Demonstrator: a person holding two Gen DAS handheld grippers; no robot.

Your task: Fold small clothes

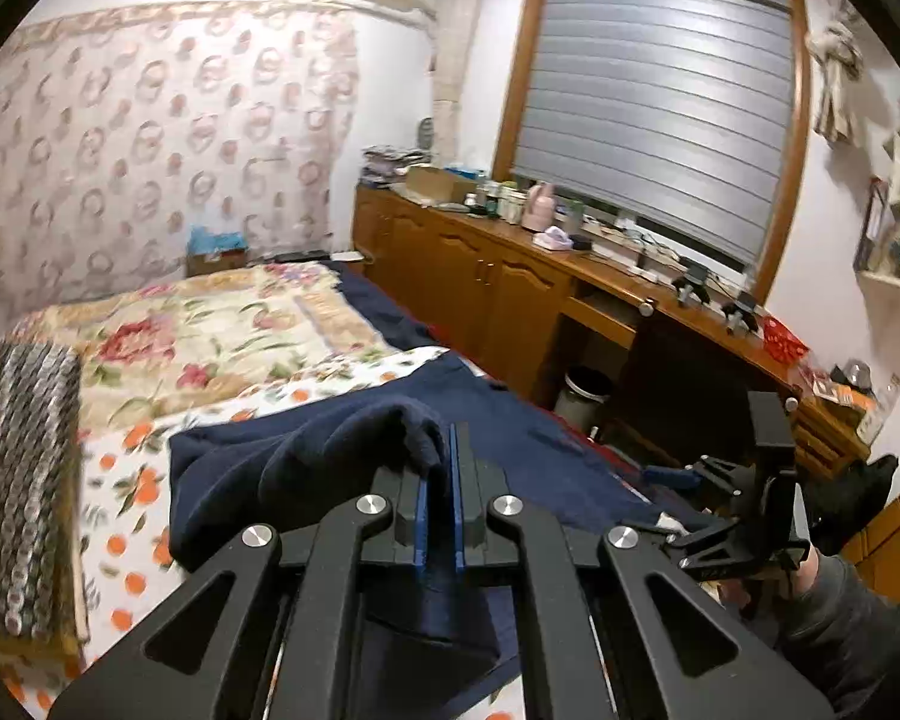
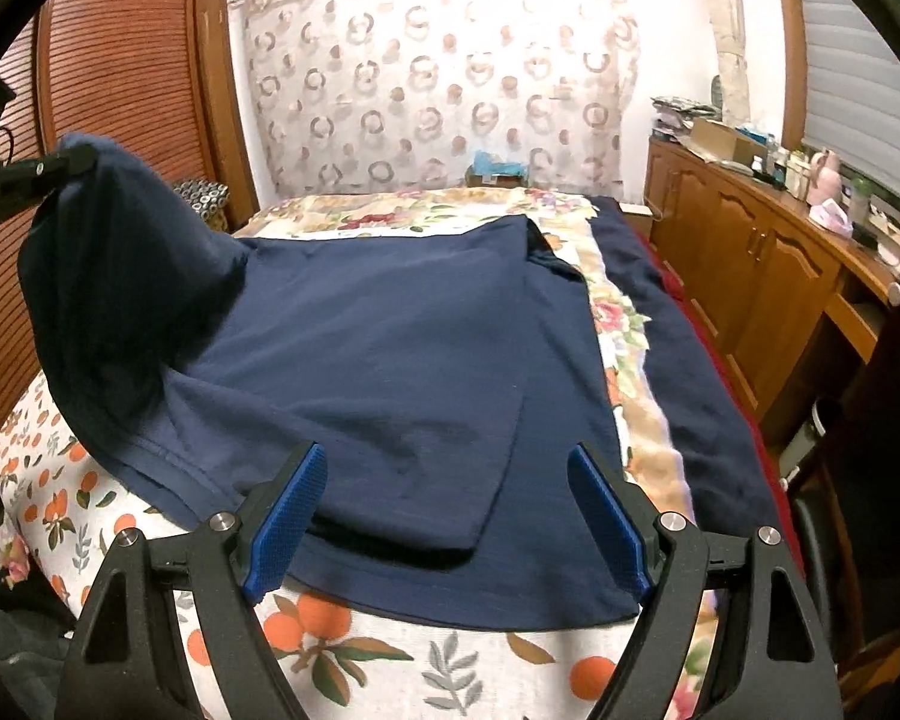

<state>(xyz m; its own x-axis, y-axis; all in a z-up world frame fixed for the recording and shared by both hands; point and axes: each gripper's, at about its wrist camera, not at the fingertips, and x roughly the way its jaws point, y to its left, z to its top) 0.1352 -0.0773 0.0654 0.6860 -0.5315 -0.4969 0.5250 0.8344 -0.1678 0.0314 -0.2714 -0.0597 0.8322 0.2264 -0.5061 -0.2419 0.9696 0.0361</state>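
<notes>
the left gripper [image 1: 444, 468] pinches the navy shirt [image 2: 390, 348] aloft; the right gripper [image 2: 447, 516] gapes empty, so the flat half may drag crooked.

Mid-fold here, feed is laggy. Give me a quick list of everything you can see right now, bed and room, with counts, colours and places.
navy garment: one, dark blue, spread on the bed, one corner lifted at left
orange-print sheet: one, white with oranges, near end of bed
floral quilt: one, cream and red, far end of bed
wooden cabinet: one, brown, under the window, cluttered top
window blind: one, grey, lowered
waste bin: one, pale, beside the cabinet
left gripper: black with blue pads, shut on the garment corner
right gripper: black with blue pads, open over the garment's near edge
</notes>
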